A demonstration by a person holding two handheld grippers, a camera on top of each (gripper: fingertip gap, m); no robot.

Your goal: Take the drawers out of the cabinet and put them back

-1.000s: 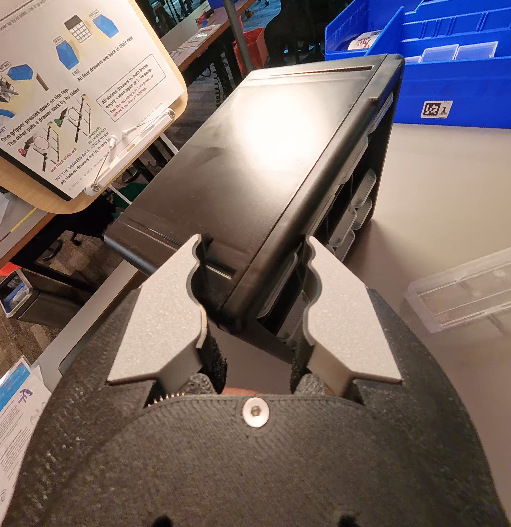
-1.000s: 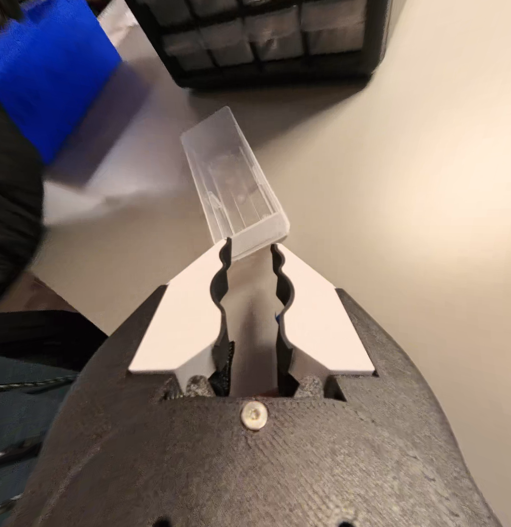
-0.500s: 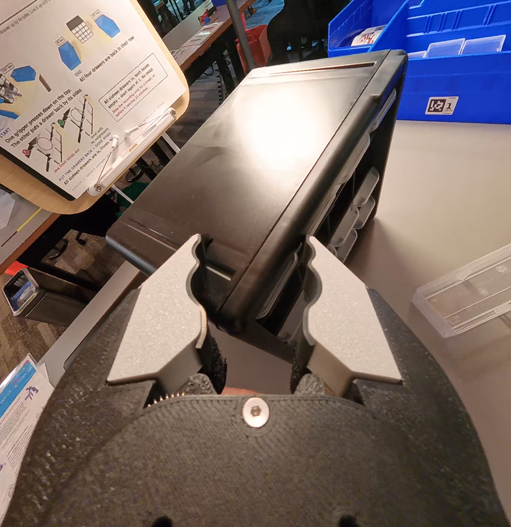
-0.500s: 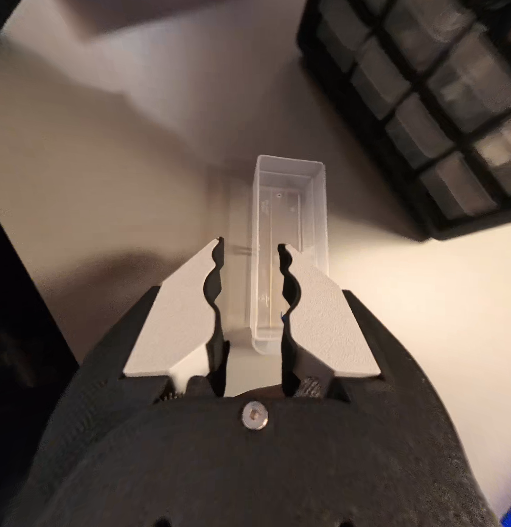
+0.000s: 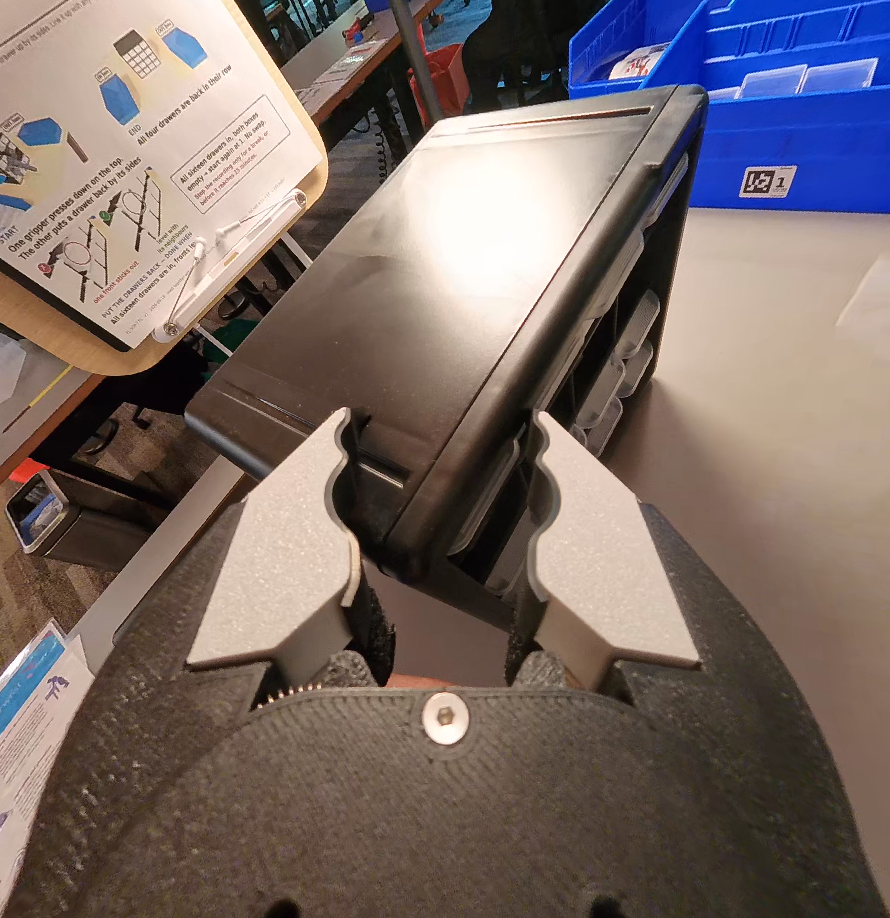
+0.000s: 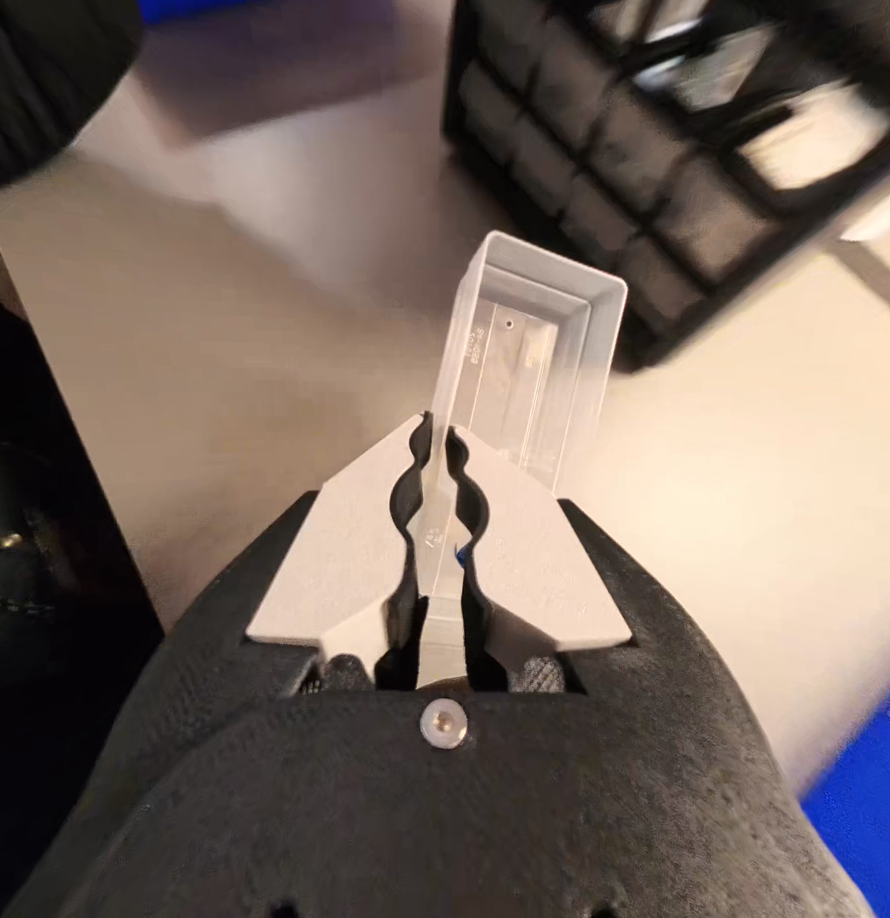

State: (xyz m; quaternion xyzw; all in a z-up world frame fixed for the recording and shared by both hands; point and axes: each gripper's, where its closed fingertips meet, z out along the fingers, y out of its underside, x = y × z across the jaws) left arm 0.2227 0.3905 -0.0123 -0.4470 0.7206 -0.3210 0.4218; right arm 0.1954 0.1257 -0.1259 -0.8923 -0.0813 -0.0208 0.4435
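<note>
Fingers (image 6: 487, 477) pinch clear drawer (image 6: 532, 357) wall, near black cabinet (image 6: 656, 164).

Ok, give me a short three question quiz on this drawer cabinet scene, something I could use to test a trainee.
1. True or false: the right gripper is shut on one side wall of the clear drawer.
2. Multiple choice: where are the left gripper's fingers? A) clamped on a blue bin, B) spread open over a top corner of the black cabinet, C) inside a drawer slot.
3. Fill the gap: behind the cabinet, in the left wrist view, stand bins of the colour ____.

Key: 1 true. 2 B. 3 blue.
</note>
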